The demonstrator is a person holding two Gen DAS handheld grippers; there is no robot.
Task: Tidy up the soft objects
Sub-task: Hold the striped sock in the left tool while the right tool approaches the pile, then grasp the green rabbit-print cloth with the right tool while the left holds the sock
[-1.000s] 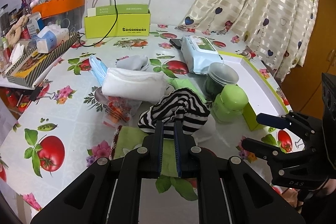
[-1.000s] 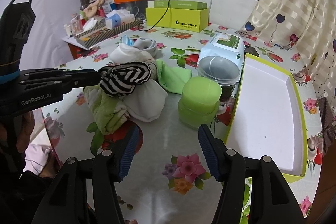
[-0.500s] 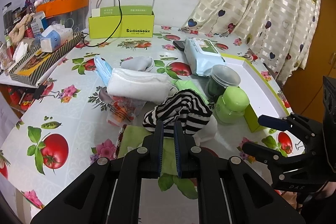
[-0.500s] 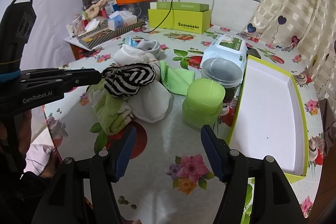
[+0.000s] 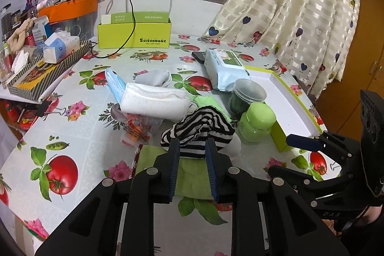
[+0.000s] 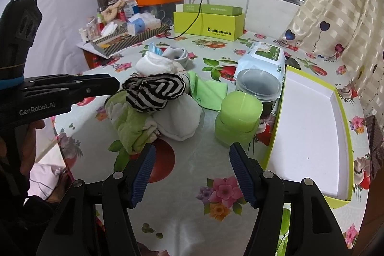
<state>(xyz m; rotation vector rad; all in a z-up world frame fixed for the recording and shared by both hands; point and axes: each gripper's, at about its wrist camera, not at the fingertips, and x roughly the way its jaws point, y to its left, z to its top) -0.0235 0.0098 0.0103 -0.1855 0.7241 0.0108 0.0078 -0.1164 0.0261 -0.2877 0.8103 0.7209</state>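
**Soft goods on the worktop: striped cloth between parted jaws**

Left wrist view. Left hand-held gripper [image 5: 192, 148]: jaws have just been opening and stand narrowly apart, with the near edge of the striped cloth [image 5: 199, 128] between them; whether the pads press on it cannot be told. The striped cloth lies on top of a green towel [image 5: 192, 172] and a pale sock [image 5: 234, 146]. Behind it: rolled white towel [image 5: 153, 100], grey sock [image 5: 154, 77], blue mask [image 5: 115, 83], wipes pack [image 5: 223, 66]. To the right: green jar [image 5: 255, 122], dark jar [image 5: 247, 95], white tray [image 5: 283, 97]. Right hand-held gripper [image 5: 285, 155] shows at the right edge.

Right wrist view. Right hand-held gripper [image 6: 190, 157]: jaws wide, nothing between them, above the flowered worktop [image 6: 192, 184]. The striped cloth [image 6: 153, 90] sits on the heap of soft things, with the left hand-held gripper [image 6: 115, 85] just beside it. Green cloth [image 6: 207, 92] lies behind the heap; the tray [image 6: 309, 126] is on the right.
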